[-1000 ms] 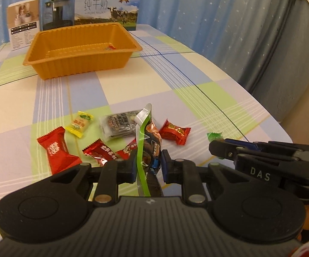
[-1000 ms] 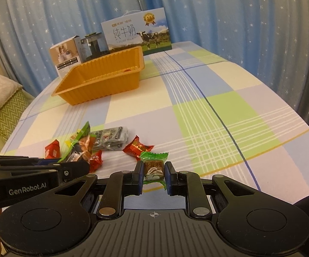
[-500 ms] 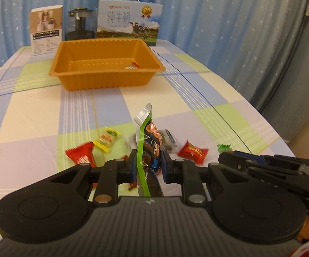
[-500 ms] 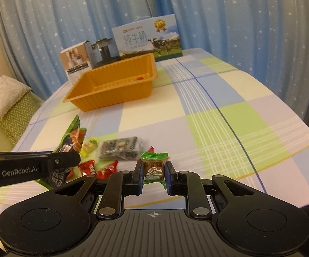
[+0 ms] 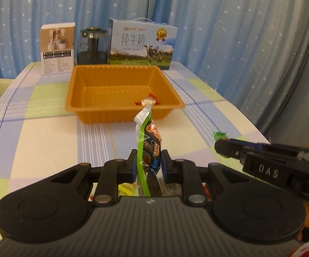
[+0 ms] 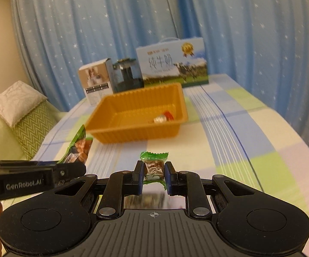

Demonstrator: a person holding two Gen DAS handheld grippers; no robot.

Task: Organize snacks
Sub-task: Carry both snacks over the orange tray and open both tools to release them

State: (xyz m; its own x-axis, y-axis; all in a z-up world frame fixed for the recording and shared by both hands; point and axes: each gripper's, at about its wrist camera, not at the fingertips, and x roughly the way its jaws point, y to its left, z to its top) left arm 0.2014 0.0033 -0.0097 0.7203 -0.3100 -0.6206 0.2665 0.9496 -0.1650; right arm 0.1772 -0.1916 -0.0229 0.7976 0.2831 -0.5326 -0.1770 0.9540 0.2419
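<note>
My left gripper point(image 5: 148, 164) is shut on a green-edged snack packet point(image 5: 149, 137) and holds it upright above the table, short of the orange tray point(image 5: 103, 112). My right gripper point(image 6: 154, 173) is shut on a green-wrapped candy point(image 6: 153, 165), also lifted and facing the orange tray point(image 6: 133, 133). One red-and-silver candy point(image 6: 164, 117) lies in the tray's near right corner. The right gripper shows at the right of the left wrist view point(image 5: 218, 146), and the left gripper with its packet point(image 6: 79, 148) at the left of the right wrist view.
Behind the tray stand a white box point(image 5: 58, 50), a dark glass jar point(image 5: 92, 46) and a blue milk carton box point(image 5: 142, 45). Blue starred curtains close off the back and right. A green sofa with a cushion point(image 6: 17, 100) is left of the checked table point(image 6: 250, 141).
Both grippers have lifted and moved forward toward the tray with their snacks. The loose candies on the table have dropped almost out of sight below the grippers.
</note>
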